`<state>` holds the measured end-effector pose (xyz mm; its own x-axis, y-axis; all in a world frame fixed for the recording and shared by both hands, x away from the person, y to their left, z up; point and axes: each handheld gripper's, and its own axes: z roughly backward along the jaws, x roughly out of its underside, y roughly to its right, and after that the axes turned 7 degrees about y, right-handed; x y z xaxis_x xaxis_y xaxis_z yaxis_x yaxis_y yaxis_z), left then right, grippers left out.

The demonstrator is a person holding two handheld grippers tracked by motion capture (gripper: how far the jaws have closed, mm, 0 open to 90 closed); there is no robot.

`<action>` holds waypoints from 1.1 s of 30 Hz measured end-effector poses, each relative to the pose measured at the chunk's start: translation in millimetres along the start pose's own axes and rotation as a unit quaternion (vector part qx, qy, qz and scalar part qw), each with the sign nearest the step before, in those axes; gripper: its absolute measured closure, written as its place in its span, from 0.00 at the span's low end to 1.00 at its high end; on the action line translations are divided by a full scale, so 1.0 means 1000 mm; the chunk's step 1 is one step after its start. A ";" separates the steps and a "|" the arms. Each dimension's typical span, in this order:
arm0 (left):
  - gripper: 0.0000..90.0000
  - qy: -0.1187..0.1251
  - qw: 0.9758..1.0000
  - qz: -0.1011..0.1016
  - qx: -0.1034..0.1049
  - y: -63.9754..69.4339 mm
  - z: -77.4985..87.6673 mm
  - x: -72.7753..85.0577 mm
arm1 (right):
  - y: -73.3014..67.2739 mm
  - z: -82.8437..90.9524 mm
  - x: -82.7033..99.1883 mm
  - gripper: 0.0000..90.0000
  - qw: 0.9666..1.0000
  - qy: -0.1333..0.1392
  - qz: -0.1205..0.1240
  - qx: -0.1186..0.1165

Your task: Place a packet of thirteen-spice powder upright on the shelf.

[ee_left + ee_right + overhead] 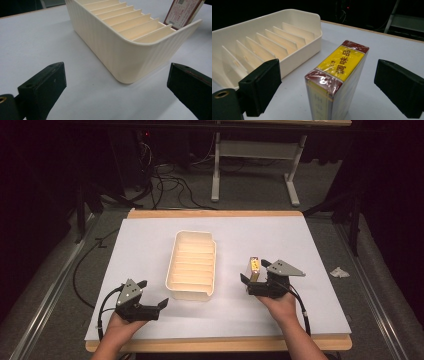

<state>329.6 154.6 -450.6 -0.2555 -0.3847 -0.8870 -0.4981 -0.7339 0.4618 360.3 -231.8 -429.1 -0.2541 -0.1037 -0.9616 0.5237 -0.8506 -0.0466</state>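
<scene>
In the right gripper view, a box (337,77) wrapped in clear film stands upright on its end closest to the lens, with a yellow top panel printed with characters and dark red bands at both ends. It stands between the two black jaws, which are spread wide with clear space on either side of the box, so nothing is gripped.

The table (300,235) is the largest thing, covered by a white sheet with a wooden edge showing at the near and far sides. On the sheet, near the middle, sits a cream-coloured tray (192,265) with ribbed outer walls and a row of thin dividers that split it into narrow slots. All the slots that can be seen are bare.

The right gripper (256,273) is held low at the tray's right, near its front corner, with the box just beside the tray but apart from it. The left gripper (153,294) rests at the tray's front left, pointing towards the tray's rounded near corner; in the left gripper view its jaws stand wide apart with only the white sheet between them, and the box shows beyond the tray's far wall.

A crumpled scrap of paper (339,272) lies on the floor off the table's right side.
</scene>
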 end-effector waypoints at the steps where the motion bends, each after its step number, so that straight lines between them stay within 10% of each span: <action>1: 0.03 0.001 1.000 0.000 0.000 0.000 0.000 0.000 | 0.000 0.000 0.000 0.09 1.000 0.000 0.000 0.000; 33: 0.03 -0.005 1.000 0.000 0.005 0.000 -0.001 0.000 | -0.004 0.006 0.014 0.53 0.999 -0.009 -0.006 0.040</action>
<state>329.9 153.8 -450.8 -0.2643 -0.3782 -0.8872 -0.5058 -0.7289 0.4614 349.8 -232.8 -440.8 -0.2756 -0.1016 -0.9559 0.4546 -0.8899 -0.0365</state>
